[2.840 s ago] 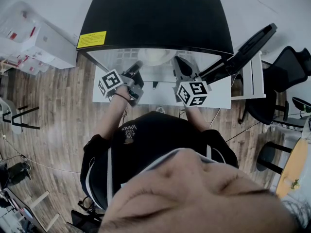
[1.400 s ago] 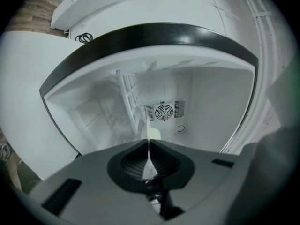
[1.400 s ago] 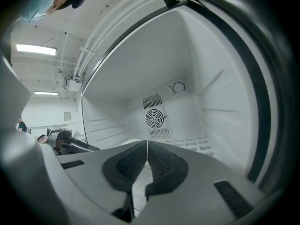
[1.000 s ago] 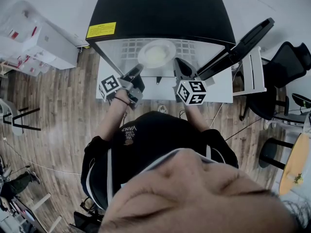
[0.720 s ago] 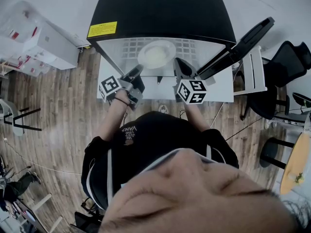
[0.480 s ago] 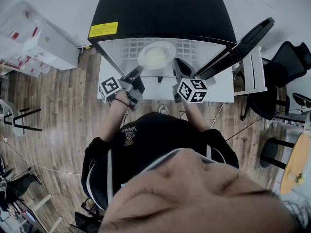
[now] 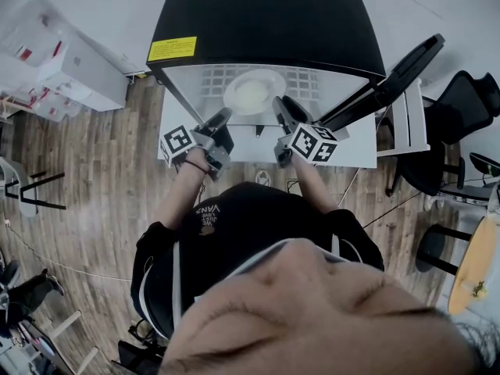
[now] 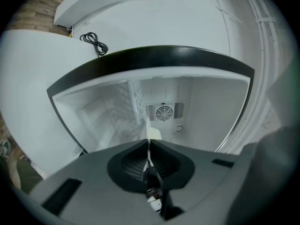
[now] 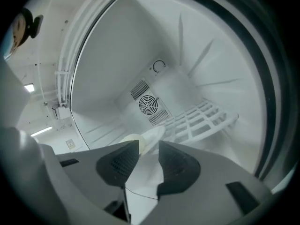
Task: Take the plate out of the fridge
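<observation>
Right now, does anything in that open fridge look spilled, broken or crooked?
Nothing stands out. The plate lies flat and whole on the wire shelf inside the fridge, and no spill shows.

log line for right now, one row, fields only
fridge open | plate on wire shelf | left gripper shut on plate rim | right gripper jaws just opened, plate rim between, unclamped

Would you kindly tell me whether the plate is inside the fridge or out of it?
Inside: the plate lies over the wire shelf, within the open fridge, behind its front edge.
</observation>
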